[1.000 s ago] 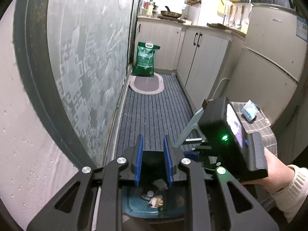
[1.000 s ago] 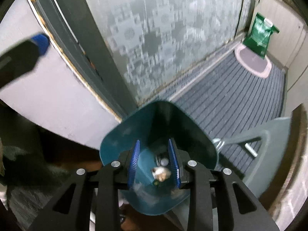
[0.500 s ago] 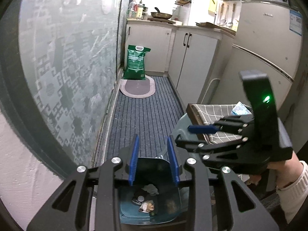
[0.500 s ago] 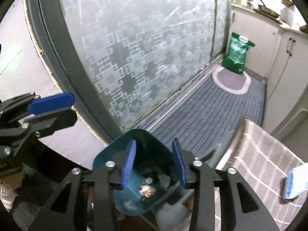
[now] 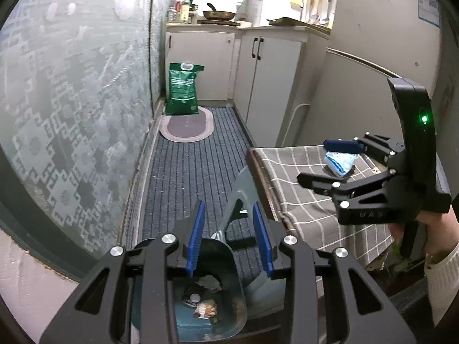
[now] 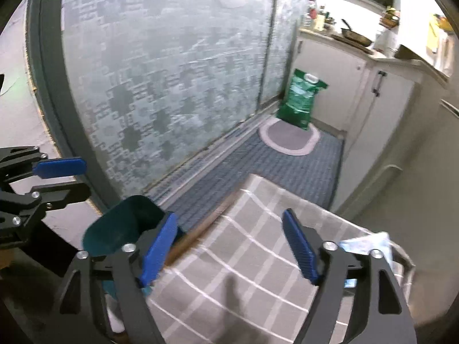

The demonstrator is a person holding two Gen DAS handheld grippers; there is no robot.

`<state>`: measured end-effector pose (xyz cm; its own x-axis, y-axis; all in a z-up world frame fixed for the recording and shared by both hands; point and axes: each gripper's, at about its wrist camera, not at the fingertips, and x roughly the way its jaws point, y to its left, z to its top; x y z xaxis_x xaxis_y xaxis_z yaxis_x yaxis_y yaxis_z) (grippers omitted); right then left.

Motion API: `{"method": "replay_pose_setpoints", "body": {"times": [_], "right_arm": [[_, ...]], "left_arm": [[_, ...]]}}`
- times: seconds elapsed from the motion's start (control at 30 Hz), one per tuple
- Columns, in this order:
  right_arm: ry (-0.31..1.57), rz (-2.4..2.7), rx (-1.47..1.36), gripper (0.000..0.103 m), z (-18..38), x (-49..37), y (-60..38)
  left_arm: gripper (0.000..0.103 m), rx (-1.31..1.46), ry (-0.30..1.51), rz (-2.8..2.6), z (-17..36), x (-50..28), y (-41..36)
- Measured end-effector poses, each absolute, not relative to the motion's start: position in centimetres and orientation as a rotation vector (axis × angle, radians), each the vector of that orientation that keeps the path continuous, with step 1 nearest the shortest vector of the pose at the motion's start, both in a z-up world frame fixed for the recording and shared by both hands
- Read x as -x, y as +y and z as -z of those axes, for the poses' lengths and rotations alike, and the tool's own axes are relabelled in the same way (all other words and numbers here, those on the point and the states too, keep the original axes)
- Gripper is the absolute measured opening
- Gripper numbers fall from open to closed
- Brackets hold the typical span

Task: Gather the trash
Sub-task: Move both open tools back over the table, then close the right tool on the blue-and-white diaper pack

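Observation:
A teal trash bin stands on the floor under my left gripper, with scraps of trash inside. The left gripper is open and empty above the bin's rim. A blue and white packet lies on the table with the grey checked cloth. My right gripper is open wide and empty above the cloth; the packet lies behind its right finger. The bin shows left of the right gripper. In the left view the right gripper hovers by the packet.
A frosted patterned glass door runs along the left. A striped floor mat leads to a green bag and an oval rug. White cabinets and a fridge line the right. A grey dustpan handle leans by the bin.
My right gripper has swung right, from over the bin to over the checked table, and opened wider. The left gripper has lifted slightly and stays over the bin.

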<state>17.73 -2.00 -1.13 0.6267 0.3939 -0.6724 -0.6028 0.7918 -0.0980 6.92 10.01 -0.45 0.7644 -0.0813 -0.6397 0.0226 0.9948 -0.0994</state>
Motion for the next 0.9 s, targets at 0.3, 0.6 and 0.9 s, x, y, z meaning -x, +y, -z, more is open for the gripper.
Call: {"method": "replay_pose_setpoints", "body": {"times": [0.3,0.6,0.9], "right_arm": [[0.696,-0.434,0.353,0.093,2.4,-19.6,-7.9],[0.738,-0.361,0.459,0.096,4.5,-20.6,-10.0],[0.815,-0.342,0.447,0.098,6.2,-23.9,-11.6]], "left_arm": [[0.042,0.073,0.714,0.122,0.9,-8.9,6.2],[0.042,0.096,0.727,0.162,1.7,-10.9,3.8],[0.042,0.129,0.743,0.195,2.2,-12.5,2.3]]}}
